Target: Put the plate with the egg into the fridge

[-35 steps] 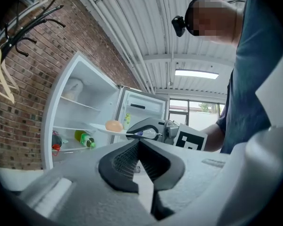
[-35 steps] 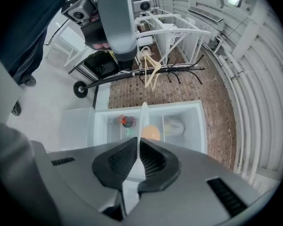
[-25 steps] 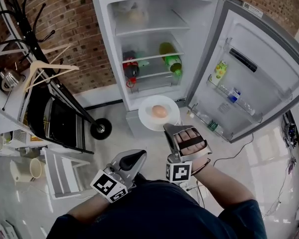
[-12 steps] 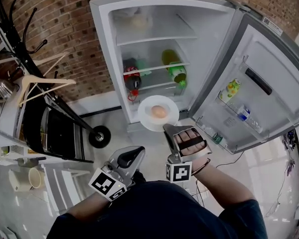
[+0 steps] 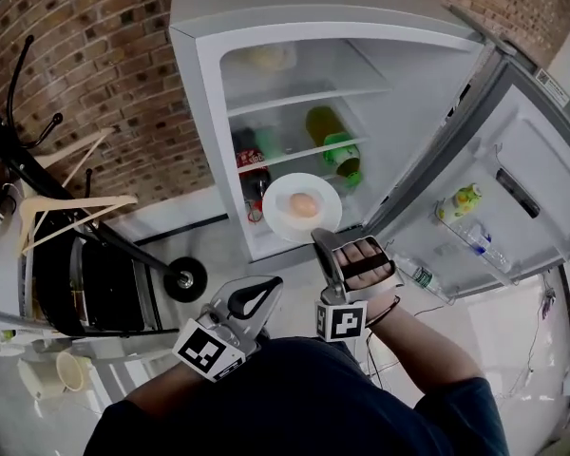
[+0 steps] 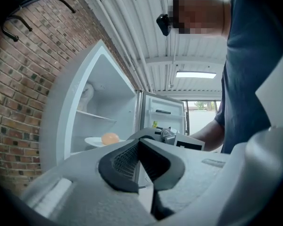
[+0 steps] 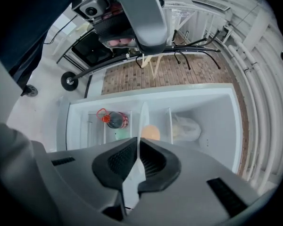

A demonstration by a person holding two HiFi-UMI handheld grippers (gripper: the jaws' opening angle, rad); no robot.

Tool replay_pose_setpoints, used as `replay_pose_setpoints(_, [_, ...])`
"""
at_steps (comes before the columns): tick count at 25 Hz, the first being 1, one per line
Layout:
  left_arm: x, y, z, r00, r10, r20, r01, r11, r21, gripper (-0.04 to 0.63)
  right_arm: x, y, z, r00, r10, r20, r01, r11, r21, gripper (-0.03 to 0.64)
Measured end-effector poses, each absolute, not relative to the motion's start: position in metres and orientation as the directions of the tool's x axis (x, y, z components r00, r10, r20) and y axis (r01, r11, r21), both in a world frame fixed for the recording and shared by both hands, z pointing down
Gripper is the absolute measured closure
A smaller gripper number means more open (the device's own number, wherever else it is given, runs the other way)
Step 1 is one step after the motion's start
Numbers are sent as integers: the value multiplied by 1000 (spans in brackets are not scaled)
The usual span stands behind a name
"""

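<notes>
Your right gripper (image 5: 321, 240) pinches the plate (image 5: 281, 218) rim, egg (image 5: 304, 204) on top, at the fridge (image 5: 294, 22). Left gripper (image 6: 138, 142) is closed and empty. Bottle (image 7: 115, 120) label's unreadable. Door drinks (image 5: 465, 199) are missing from the right gripper view.

No word, brand or number can be read anywhere. In the head view, the left cube (image 5: 209, 352) at seven o'clock and the right cube (image 5: 341, 321) at five o'clock bear black-and-white square patterns without letters. A sticker (image 5: 552, 87) on the fridge door (image 5: 541, 131), at two o'clock, and the cola bottle's (image 5: 251, 160) red label are illegible.
</notes>
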State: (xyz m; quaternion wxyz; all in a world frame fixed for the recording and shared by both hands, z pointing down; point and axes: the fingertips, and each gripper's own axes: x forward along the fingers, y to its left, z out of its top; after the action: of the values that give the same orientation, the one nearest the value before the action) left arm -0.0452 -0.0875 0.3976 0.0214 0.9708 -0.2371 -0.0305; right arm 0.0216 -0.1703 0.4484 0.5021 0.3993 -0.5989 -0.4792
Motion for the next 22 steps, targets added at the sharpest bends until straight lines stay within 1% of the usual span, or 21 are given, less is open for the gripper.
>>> replay_pose_setpoints(5, [-50,-114,399,885,-463,-47,-459,-885,78,592,25,-207,455,-145,-962,229,12,230,973,595])
replay_pose_setpoints(9, [-53,-134,398,860,-508,-44,-504,-861,66,592,25,-231,454,-175,-959,223,34,220,975,595])
replay_pose_setpoints(13, [-50,-147,398,828,-558,-51,-552,-828,93,592,29,-251,461,-204,-951,234,51,229,972,595])
replay_pose_setpoints(18, [-43,-159,401,817,-576,-22,-571,-815,102,592,39,-280,467,-211,-948,239,78,228,971,595])
replay_pose_setpoints(22, [-36,-168,403,809,-588,-27,-581,-805,117,592,46,-304,483,-200,-940,276,91,263,961,595])
